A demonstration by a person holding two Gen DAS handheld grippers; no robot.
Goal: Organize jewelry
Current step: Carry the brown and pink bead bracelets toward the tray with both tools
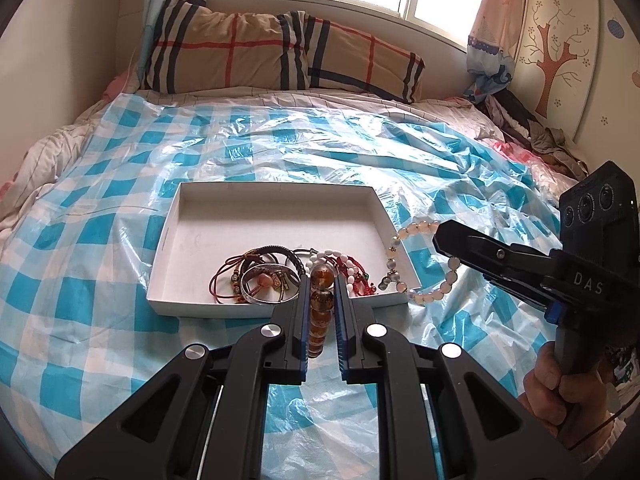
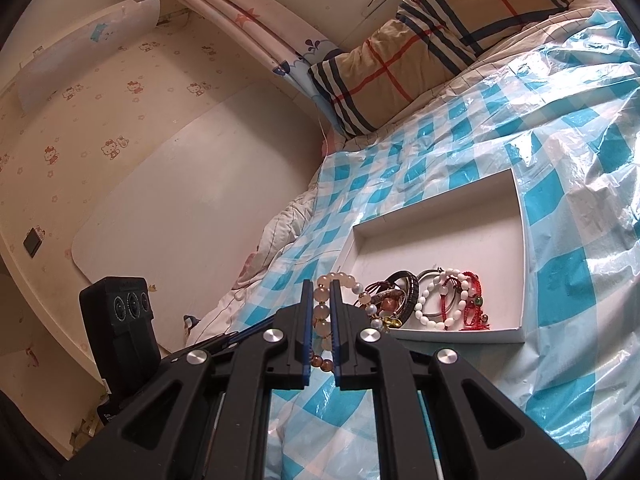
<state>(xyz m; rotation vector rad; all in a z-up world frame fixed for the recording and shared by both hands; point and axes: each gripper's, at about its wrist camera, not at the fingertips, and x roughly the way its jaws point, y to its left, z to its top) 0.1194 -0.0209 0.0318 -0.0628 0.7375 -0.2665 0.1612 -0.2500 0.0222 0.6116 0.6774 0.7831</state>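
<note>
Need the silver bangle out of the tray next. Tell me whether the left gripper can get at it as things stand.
Probably not yet. The left gripper is shut on the amber bead bracelet, so its jaws are occupied. The silver bangle lies just ahead in the white tray, tangled with cord bracelets.

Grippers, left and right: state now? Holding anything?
Left gripper: closed on the amber bead bracelet, near the white box.
Right gripper: closed on the pale pink bead bracelet.
</note>
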